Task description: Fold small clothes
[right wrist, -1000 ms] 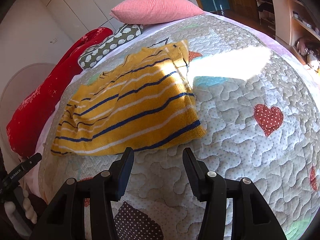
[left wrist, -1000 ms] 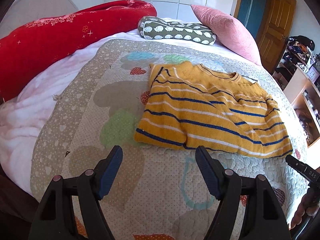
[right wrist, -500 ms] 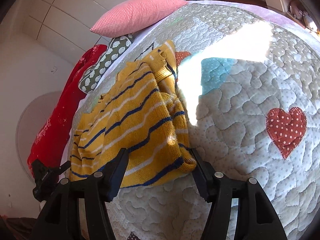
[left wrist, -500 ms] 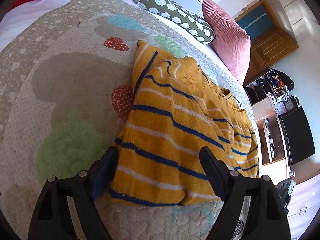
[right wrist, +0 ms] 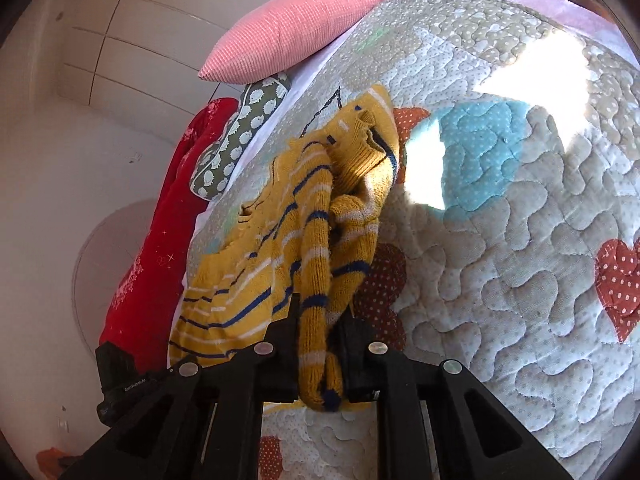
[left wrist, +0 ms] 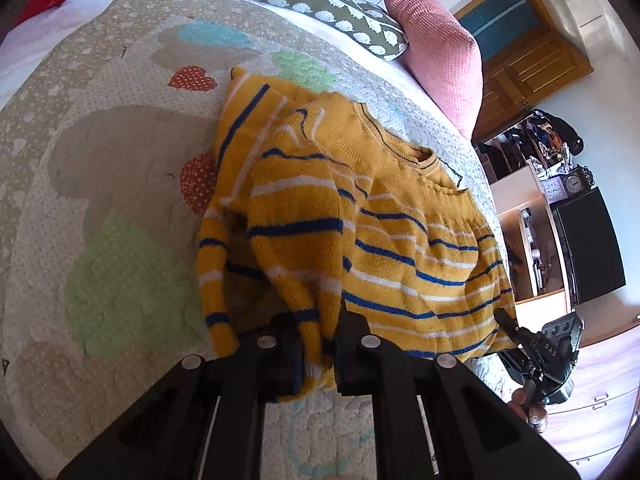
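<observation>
A small yellow sweater (left wrist: 392, 248) with blue and white stripes lies on the quilted bed cover (left wrist: 120, 168). My left gripper (left wrist: 319, 350) is shut on the sweater's near hem at its left corner and lifts it, so the cloth bunches up. My right gripper (right wrist: 320, 354) is shut on the other hem corner of the sweater (right wrist: 316, 240), which hangs in folds between its jaws. The right gripper also shows at the lower right of the left wrist view (left wrist: 540, 356).
A pink pillow (left wrist: 440, 48), a green patterned bolster (left wrist: 320, 4) and a red blanket (right wrist: 168, 240) lie at the head of the bed. A wooden door (left wrist: 528, 60) and shelves (left wrist: 560, 216) stand beyond the bed's right side.
Both grippers moved forward to the sweater's near hem and shut on its two corners. The hem is now raised off the quilt and the sweater has bunched up.
</observation>
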